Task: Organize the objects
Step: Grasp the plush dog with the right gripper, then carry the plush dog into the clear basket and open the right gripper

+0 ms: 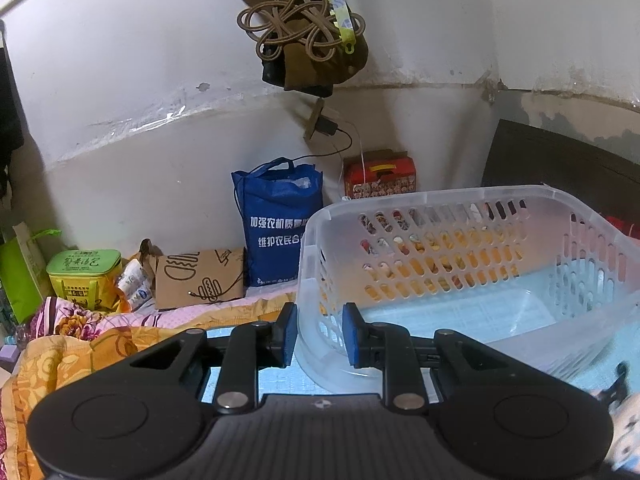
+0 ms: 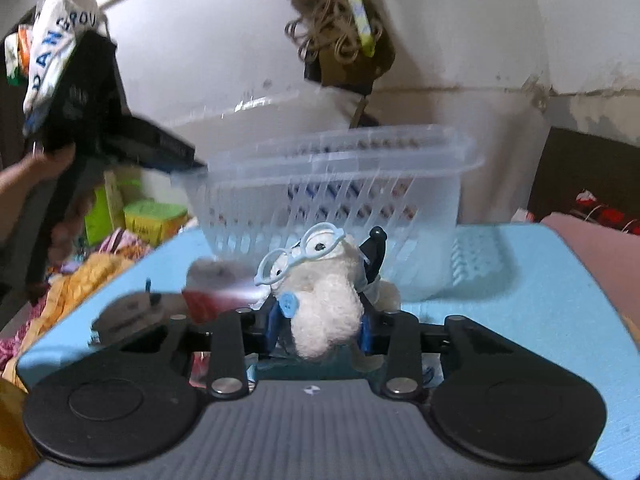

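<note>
A clear plastic slotted basket (image 1: 472, 248) is tilted up on the light blue mat (image 1: 592, 376); its near left wall sits between my left gripper's (image 1: 319, 334) blue pads, which are closed on it. In the right wrist view the basket (image 2: 332, 200) stands tilted behind a white plush toy with light blue glasses (image 2: 326, 304). My right gripper (image 2: 320, 330) is shut on the plush toy and holds it just above the mat (image 2: 540, 280). A blurred red and white object (image 2: 212, 292) lies left of the toy.
A blue tote bag (image 1: 278, 220), a brown paper bag (image 1: 200, 278), a green tin (image 1: 86, 276) and a red box (image 1: 380, 174) stand along the wall behind the mat. Floral bedding (image 1: 80, 344) lies to the left. A dark headboard (image 1: 560, 164) is at the right.
</note>
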